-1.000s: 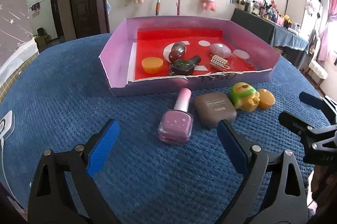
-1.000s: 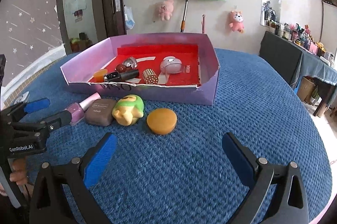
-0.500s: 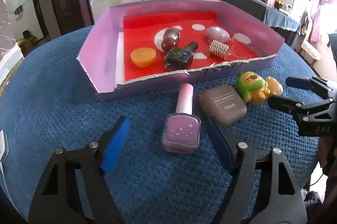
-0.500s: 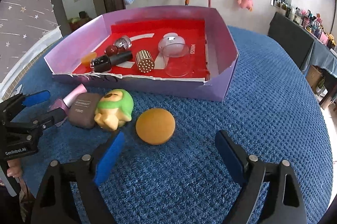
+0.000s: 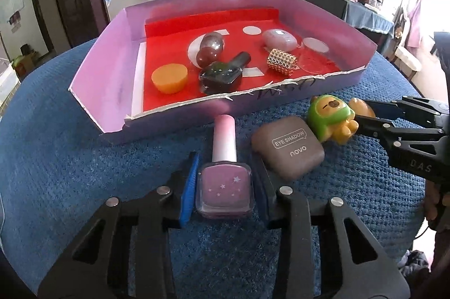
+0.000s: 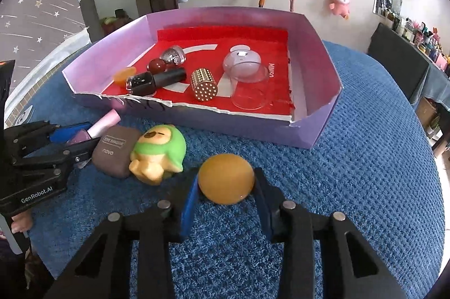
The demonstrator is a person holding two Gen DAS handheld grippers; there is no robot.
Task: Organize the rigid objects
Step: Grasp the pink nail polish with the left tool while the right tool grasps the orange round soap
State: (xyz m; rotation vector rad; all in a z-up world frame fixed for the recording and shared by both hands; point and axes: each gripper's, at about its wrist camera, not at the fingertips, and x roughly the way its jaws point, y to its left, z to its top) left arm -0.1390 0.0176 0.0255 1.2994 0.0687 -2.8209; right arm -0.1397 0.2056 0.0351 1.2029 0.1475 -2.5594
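Between the left gripper's fingers: pink nail polish bottle, lying flat on the blue desk, cap toward the tray. Pads closed against the bottle's sides; grip appears made, bottle not lifted. Between the right gripper's fingers: orange disc, flanked closely on both sides; firm contact likely but cannot tell for certain. Step in hand, judged: double pick. Next move calls for lifting both clear of the torn front wall of the purple tray and setting them on its red floor. Both grippers low, near level, pointing trayward. Eyeshadow case and green-hooded toy lie between them, outside the tray.
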